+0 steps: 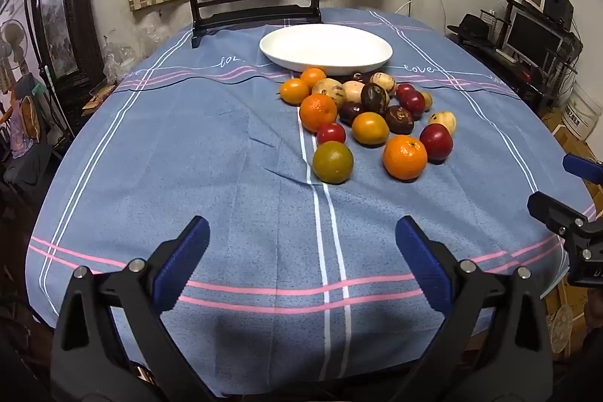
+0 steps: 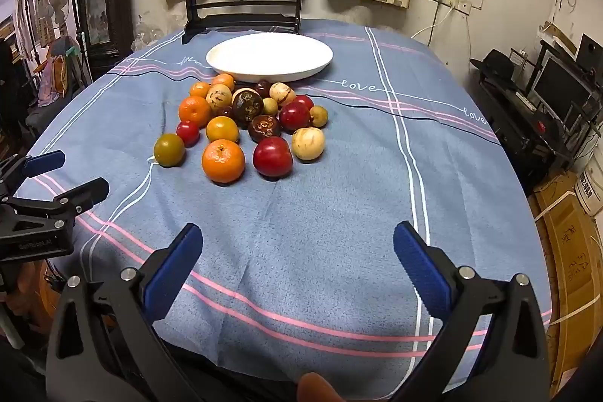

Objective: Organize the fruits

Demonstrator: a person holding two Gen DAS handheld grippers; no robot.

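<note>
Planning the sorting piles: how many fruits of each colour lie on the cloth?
Orange fruits: 5
Green fruit: 1
Red fruits: 4
Dark brown fruits: 4
Pale cream or yellowish fruits: 6
Total: 20, though some are partly hidden.

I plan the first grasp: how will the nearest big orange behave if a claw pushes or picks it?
The orange looks round, so a push would probably roll it across the tablecloth. Its dimpled skin likely grips well. It seems firm.
</note>
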